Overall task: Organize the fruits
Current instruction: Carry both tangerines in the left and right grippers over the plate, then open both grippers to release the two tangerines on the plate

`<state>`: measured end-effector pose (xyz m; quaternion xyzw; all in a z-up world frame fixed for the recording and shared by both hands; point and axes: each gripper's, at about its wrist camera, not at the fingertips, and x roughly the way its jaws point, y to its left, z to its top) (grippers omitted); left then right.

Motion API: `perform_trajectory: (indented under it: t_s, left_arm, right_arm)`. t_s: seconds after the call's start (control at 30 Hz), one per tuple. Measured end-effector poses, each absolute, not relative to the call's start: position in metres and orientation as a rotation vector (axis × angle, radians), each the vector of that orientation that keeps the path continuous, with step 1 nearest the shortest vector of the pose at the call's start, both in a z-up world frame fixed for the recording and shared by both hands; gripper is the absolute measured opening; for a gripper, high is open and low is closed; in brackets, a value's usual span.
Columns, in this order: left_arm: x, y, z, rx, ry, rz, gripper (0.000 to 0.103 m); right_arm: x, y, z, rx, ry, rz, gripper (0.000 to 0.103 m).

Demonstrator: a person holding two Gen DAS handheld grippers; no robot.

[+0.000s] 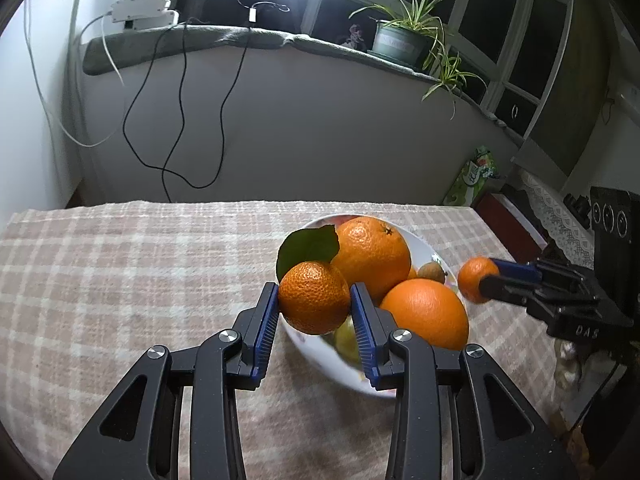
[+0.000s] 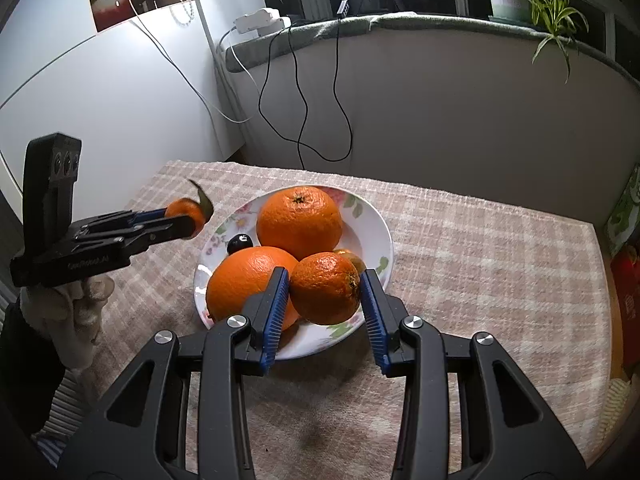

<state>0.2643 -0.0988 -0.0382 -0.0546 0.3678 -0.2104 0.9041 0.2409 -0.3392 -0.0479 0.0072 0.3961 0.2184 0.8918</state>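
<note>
Two mandarins being held above a fruit plate

Two mandarins are being gripped, one per gripper. Nearest, the leafy mandarin (image 1: pixel 314 298) is being pinched between the blue pads of the left gripper (image 1: pixel 315 300), lifted over the near rim of the floral plate (image 2: pixel 376 220); its green leaf (image 1: pixel 307 247) is standing up behind it. The plain mandarin (image 2: pixel 325 288) is being squeezed likewise by the right gripper (image 2: pixel 325 292), raised above the plate's right side. Beneath and behind them, two large oranges (image 2: pixel 299 222) (image 2: pixel 250 280) are being carried by the plate, together with a dark cherry-like fruit (image 2: pixel 239 243) and a small brownish fruit (image 1: pixel 432 273). The plate is being borne by a checked tablecloth (image 1: pixel 140 264). Farther back, black cables (image 1: pixel 180 100) are being hung from a grey-covered sill, where a potted spider plant (image 1: pixel 400 38) is being kept.
</note>
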Motion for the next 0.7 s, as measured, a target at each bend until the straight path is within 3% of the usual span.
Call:
perform_trajectory:
  t_s: [0.7]
  left_arm:
    - [0.280, -0.117, -0.045, -0.083, 0.778, -0.455, 0.035]
  right_arm:
    - [0.249, -0.336, -0.064, 0.042, 0.860, 0.478, 0.039]
